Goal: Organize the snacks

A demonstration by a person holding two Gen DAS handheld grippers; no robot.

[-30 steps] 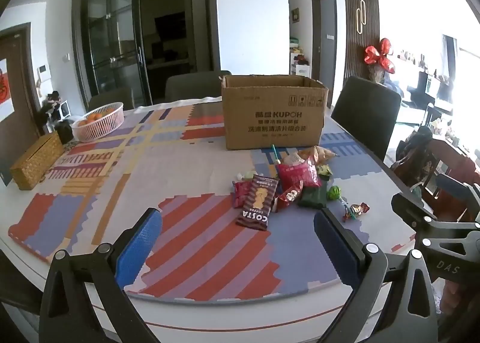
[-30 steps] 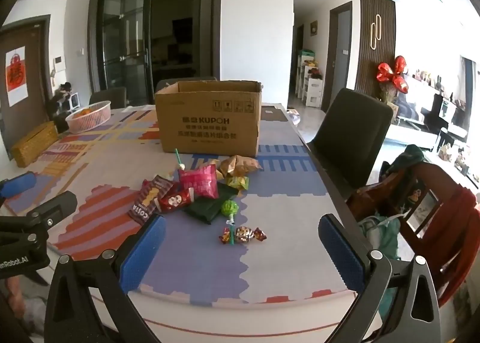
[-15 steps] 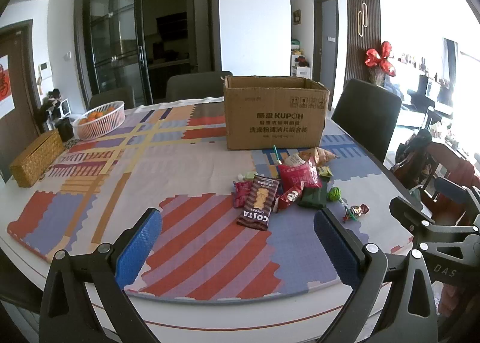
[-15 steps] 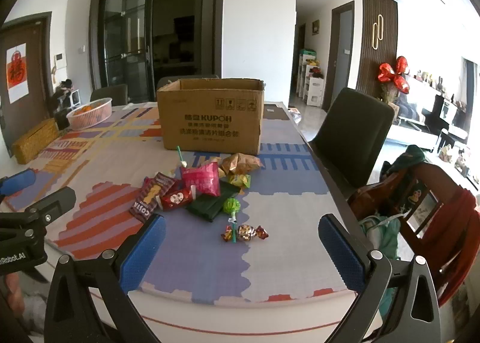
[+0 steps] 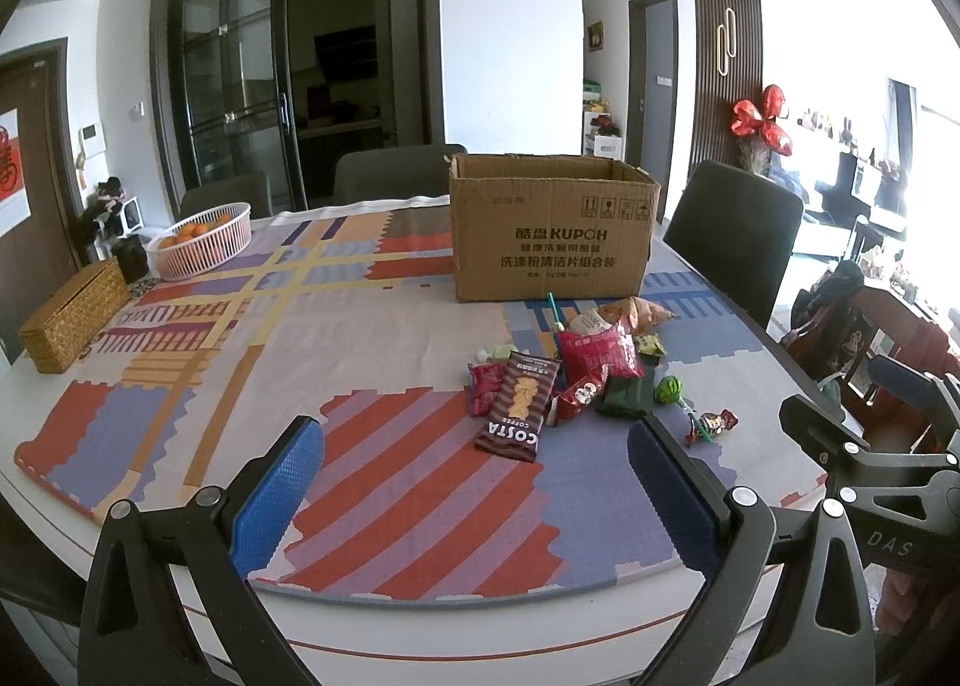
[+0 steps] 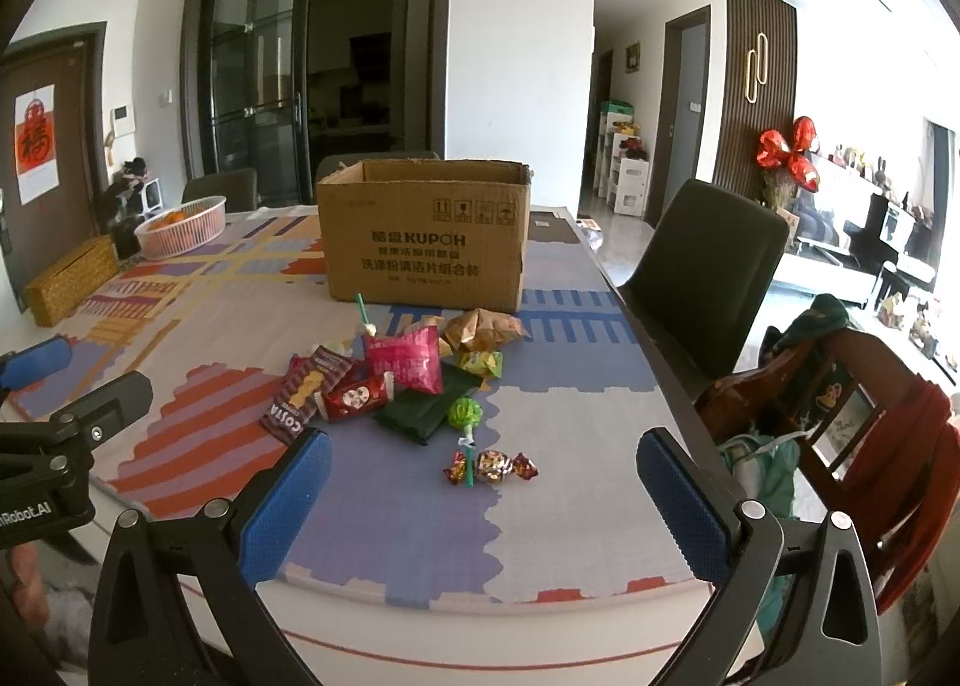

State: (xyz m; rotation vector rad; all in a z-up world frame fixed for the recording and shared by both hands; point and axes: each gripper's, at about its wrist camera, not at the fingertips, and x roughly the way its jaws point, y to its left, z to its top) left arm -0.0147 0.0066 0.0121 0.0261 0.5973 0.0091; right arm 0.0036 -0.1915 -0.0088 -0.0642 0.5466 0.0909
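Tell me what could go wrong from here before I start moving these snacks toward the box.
1. The snacks overlap: the red packet lies on the Costa packet and the dark green packet, so one grab may drag its neighbours.
2. The wrapped candy is small and flat, and the open right gripper may pinch the mat instead.
3. The cardboard box has tall walls, so a low carry could hit one.

This is a home's dining area. A white dining table (image 5: 420,620) under a patchwork-patterned mat (image 5: 252,326) has dark upholstered chairs (image 6: 708,266) around it. At far left stand a pink basket of oranges (image 5: 204,242) and a woven tissue box (image 5: 72,320). Dark glass sliding doors (image 5: 240,104) and a red balloon bouquet (image 6: 789,152) stand beyond.
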